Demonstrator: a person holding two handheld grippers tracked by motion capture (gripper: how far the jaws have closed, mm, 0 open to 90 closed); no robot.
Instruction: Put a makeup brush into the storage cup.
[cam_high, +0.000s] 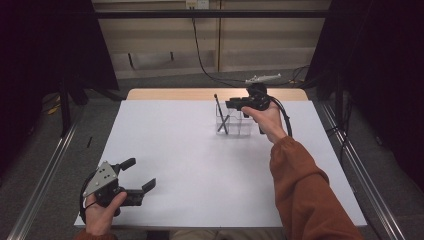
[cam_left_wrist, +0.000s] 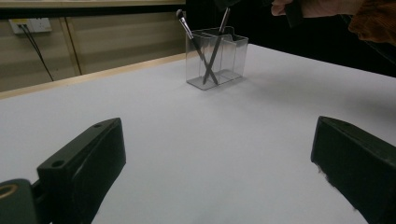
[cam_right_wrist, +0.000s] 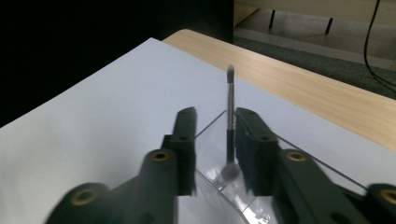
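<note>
**Brush drop-off at clear holder**

Table (cam_high: 165, 150) w/ white top: bare apart from the clear holder (cam_high: 234, 122) at the far side, right of centre. Holder has compartments; two makeup brushes cross in its left one, handles down, so they lean on the walls & stay upright.

Right gripper (cam_high: 231, 104) hovers just over the holder, jaws parted a little. In the right gripper view one brush (cam_right_wrist: 229, 123) stands between the jaws; no pad visibly presses it, so I read it as released into the holder.

Left gripper (cam_high: 140, 175) parked near the table's near-left edge, jaws wide, holding nothing, prob. kept out of the way.
</note>
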